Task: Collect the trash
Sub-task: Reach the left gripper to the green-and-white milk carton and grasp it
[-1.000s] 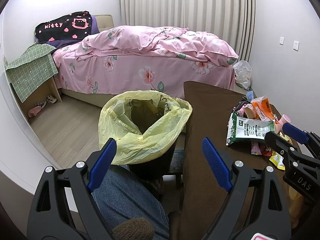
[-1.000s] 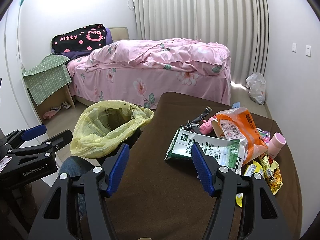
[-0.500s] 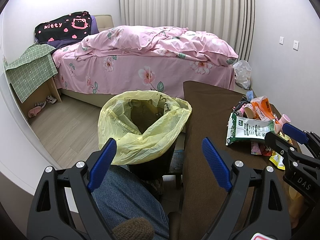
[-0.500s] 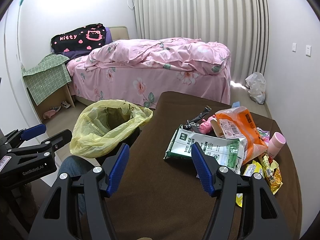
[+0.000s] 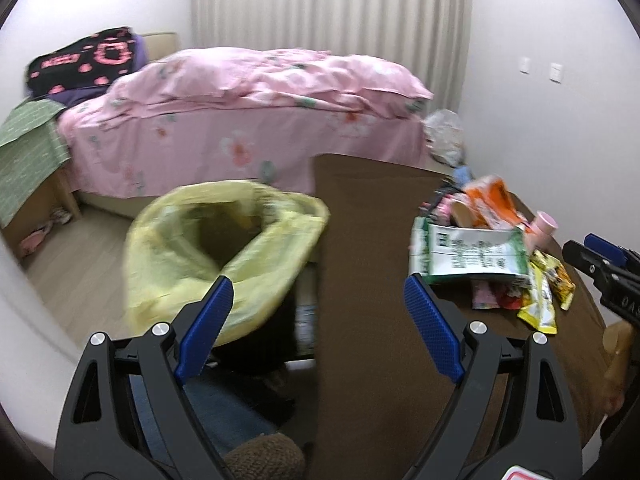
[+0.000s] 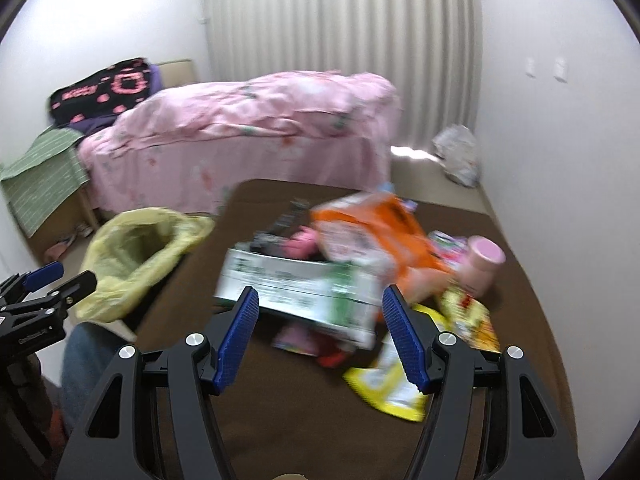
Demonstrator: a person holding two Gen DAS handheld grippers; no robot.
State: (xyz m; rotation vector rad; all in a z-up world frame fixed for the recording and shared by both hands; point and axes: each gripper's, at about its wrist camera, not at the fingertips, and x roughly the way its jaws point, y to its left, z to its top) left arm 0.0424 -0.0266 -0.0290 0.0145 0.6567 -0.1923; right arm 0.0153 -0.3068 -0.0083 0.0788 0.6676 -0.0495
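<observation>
The right tongs (image 6: 320,336) hang wide apart and empty just above the worktop (image 6: 240,420), the green-and-white packet (image 6: 304,300) lying between their blue pads; its print is too blurred to read. The left tongs (image 5: 316,328) gape equally wide, holding nothing, over the worktop's near-left edge beside the yellow-lined bin (image 5: 216,248). Bare brown cloth lies open between bin and trash heap (image 5: 492,248). Orange bag (image 6: 384,228), pink cup (image 6: 484,264) and yellow wrappers (image 6: 392,388) crowd the right side.
</observation>
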